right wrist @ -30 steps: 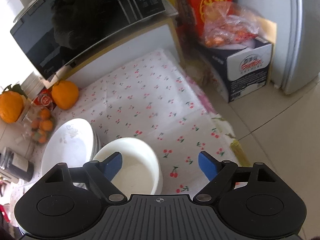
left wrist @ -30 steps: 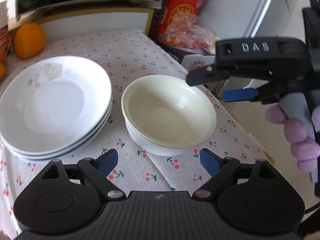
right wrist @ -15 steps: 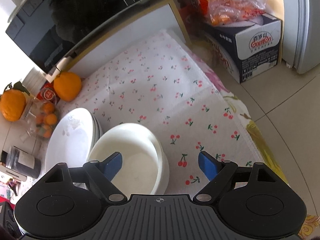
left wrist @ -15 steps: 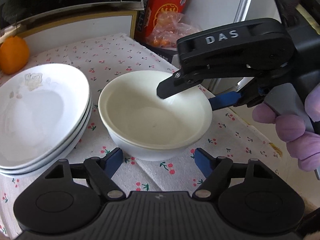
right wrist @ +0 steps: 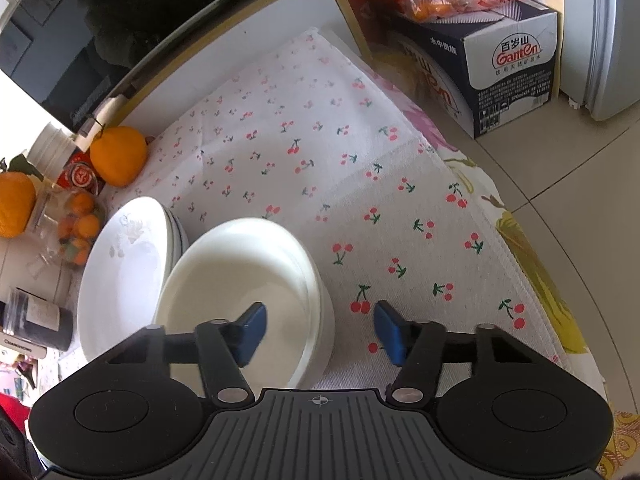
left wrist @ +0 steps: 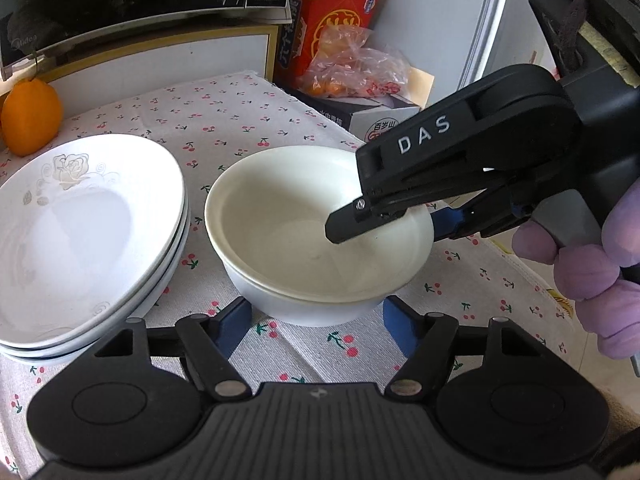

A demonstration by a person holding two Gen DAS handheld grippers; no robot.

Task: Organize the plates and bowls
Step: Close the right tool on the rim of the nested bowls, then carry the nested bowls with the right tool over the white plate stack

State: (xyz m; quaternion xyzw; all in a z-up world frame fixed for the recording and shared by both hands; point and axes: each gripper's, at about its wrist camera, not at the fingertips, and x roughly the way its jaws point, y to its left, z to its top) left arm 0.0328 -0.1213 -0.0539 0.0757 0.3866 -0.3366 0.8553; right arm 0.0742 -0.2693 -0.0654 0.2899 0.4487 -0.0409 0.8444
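We see the cream bowls (left wrist: 316, 236) nested on the cherry cloth (left wrist: 240, 116), just beside the stack of plates (left wrist: 80, 232), which lies to their left; our left gripper (left wrist: 316, 320) has its jaws wide, one on each side of the bowls' near wall, not touching; our right gripper (right wrist: 320, 330) is also wide, one finger (right wrist: 250, 330) inside the bowls and the other outside over the cloth, the rim between them; an orange (left wrist: 30, 116) sits behind the plates.
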